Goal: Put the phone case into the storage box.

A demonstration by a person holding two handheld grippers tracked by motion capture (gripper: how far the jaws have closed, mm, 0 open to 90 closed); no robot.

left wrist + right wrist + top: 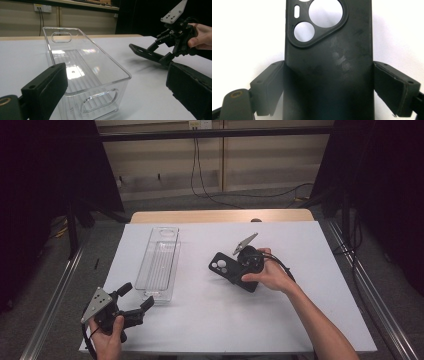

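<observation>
At the lower left of the high view we hold the left gripper (pixel 131 302) just above the white worktop (pixel 200 320), its black fingers (pixel 125 288) spread apart with nothing between them. In the left gripper view those fingers frame the near end of the clear, long rectangular plastic bin (pixel 82 72), which stands empty just ahead of them. In the high view that bin (pixel 160 262) lies left of centre, running up the frame away from us. Right of centre we hold the right gripper (pixel 239 272), its fingers clamped on the two long edges of the black rubbery phone case (pixel 222 266) with round camera cut-outs. In the right gripper view the case (pixel 329 62) rises between the two pads (pixel 390 87), cut-outs at the top. In the left gripper view, at the upper right, the case (pixel 145 53) sits slightly tilted, its far end raised off the worktop.
</observation>
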